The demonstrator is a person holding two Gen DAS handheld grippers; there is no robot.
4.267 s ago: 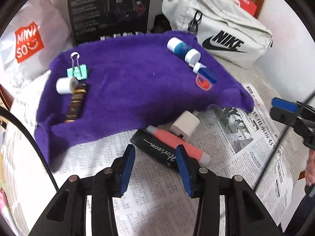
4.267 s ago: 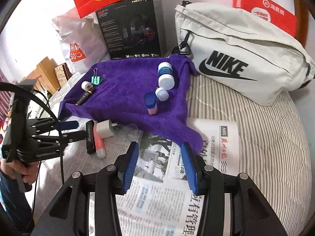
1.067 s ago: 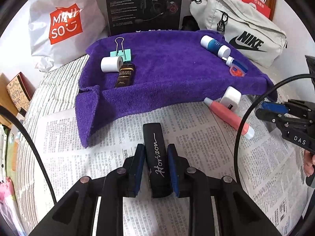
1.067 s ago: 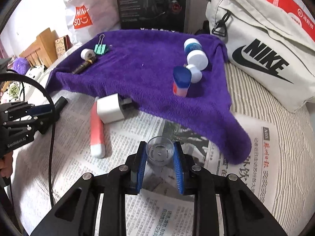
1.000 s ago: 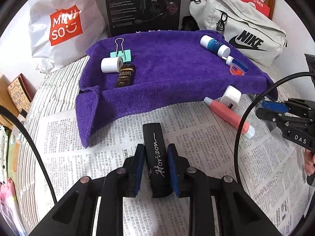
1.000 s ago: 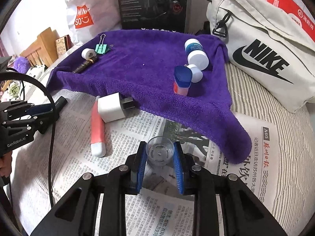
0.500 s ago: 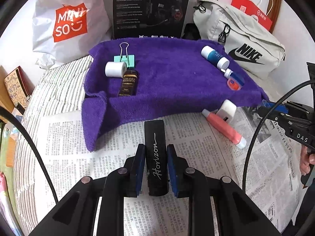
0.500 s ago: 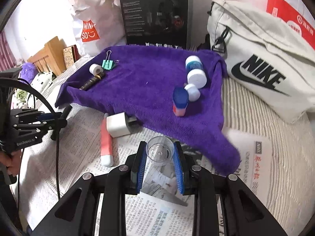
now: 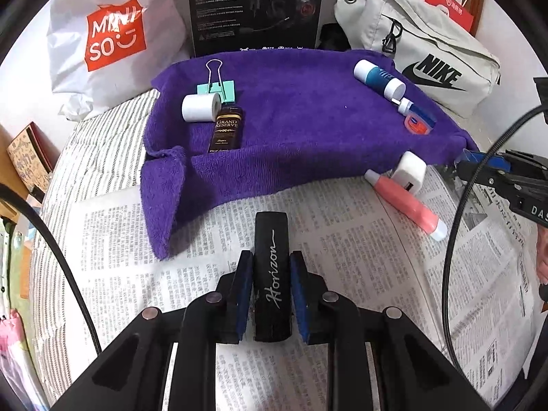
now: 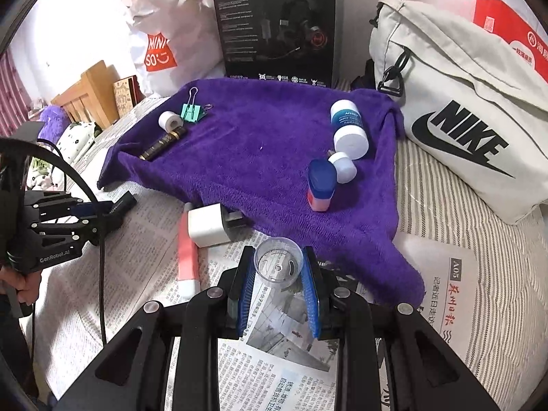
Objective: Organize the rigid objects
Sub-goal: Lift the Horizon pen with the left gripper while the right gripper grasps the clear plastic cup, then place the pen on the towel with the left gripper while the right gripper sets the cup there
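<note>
My left gripper [image 9: 270,267] is shut on a black "Horizon" case [image 9: 272,274], held above the newspaper in front of the purple towel [image 9: 308,137]. My right gripper [image 10: 278,267] is shut on a small clear plastic cup [image 10: 278,267], held over the newspaper near the towel's [image 10: 257,157] front edge. On the towel lie a white roll [image 9: 200,108], a teal binder clip [image 9: 215,85], a dark "Grand Reserve" tube [image 9: 226,130], a white and blue bottle [image 10: 347,130] and a blue-capped pink jar [image 10: 320,185]. A white charger [image 10: 209,224] and a pink tube [image 10: 188,253] lie on the newspaper.
A black headset box [image 10: 277,24], a white Miniso bag [image 9: 109,37] and a grey Nike bag [image 10: 462,113] stand behind the towel. Newspaper [image 9: 359,239] covers the striped bed surface [image 10: 496,233]. A wooden headboard [image 10: 89,96] is at the far left.
Both grippers closed on their objects since the earliest frames, the left on the black case, the right on the clear cup. Over the last second both have lifted and drawn back slightly.
</note>
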